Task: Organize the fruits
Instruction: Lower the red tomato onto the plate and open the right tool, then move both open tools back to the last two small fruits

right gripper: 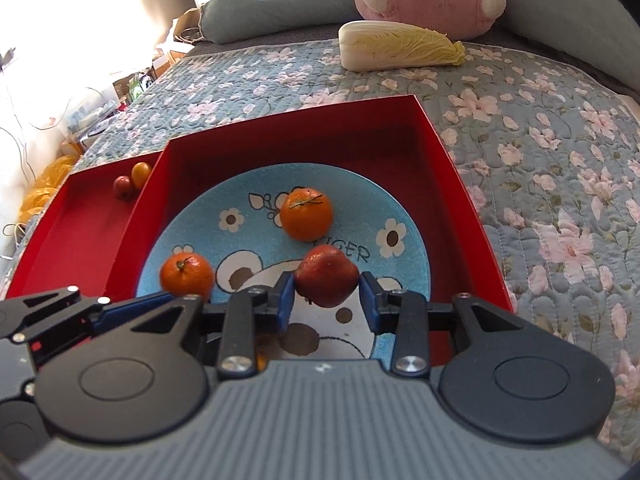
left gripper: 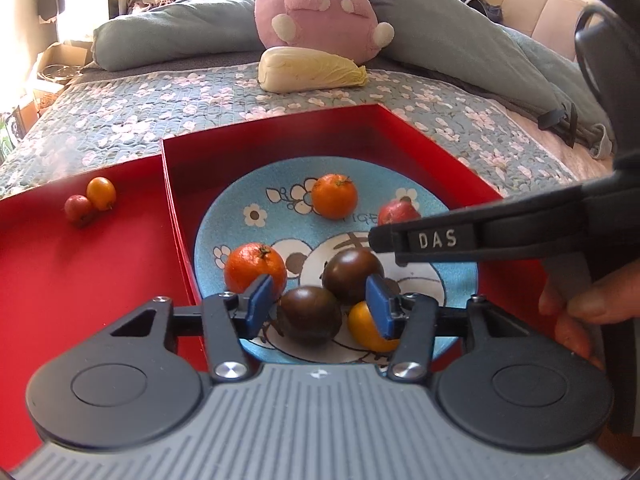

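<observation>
A blue cartoon plate (left gripper: 224, 224) lies in a red box (left gripper: 280, 128) on the bed. On it are two tangerines (left gripper: 334, 196) (left gripper: 256, 268), two dark brown fruits (left gripper: 352, 276) (left gripper: 310, 316), a small yellow-orange fruit (left gripper: 366, 328) and a red fruit (left gripper: 398, 214). My left gripper (left gripper: 318, 304) is open, its blue pads on either side of the near dark fruit. My right gripper (right gripper: 326, 300) is open around the red fruit (right gripper: 326, 278), pads close to it with a small gap on the right. A red tray (left gripper: 60, 272) on the left holds a small red fruit (left gripper: 78, 208) and a small orange one (left gripper: 101, 193).
A napa cabbage (left gripper: 310, 69) lies on the flowered quilt (left gripper: 160, 100) behind the box, with a pink plush rabbit (left gripper: 320, 4) and blue-grey pillows (left gripper: 168, 36) further back. The right gripper's black body (left gripper: 500, 236) reaches over the plate's right side in the left wrist view.
</observation>
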A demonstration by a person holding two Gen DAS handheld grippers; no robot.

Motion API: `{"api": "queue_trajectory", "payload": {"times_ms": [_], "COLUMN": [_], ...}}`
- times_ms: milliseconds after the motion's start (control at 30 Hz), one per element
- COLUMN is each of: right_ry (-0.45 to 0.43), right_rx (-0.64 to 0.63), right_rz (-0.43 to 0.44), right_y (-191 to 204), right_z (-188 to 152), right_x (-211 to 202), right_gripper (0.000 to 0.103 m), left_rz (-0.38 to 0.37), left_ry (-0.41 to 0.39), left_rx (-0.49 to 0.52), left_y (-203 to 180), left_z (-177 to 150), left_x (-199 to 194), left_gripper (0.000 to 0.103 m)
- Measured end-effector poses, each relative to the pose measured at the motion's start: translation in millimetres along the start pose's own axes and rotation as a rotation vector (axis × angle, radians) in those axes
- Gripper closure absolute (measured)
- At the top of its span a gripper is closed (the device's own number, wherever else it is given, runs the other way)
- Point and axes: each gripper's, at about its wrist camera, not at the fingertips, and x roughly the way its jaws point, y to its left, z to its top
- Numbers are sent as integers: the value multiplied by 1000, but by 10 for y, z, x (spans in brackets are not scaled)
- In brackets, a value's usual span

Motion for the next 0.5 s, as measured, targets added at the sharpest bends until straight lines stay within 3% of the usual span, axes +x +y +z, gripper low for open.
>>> {"api": "queue_trajectory", "payload": {"times_ms": [133,267,500], "right_ry": [25,3,-20], "right_rx": [11,69,19], "right_rz": [-2,12,-9], "right_y": [-27,-93,-43], "right_z": [16,49,76], "right_x": [73,49,17], "right_gripper": [63,51,51], "left_rz": [-13,3,130], "left_ry": [-27,-84,-114], "left_rx": [-39,-111,-270], "left_y": [87,301,887], "left_z": [107,245,402], "left_x": [-87,-215,-299], "left_gripper": [44,44,44]}}
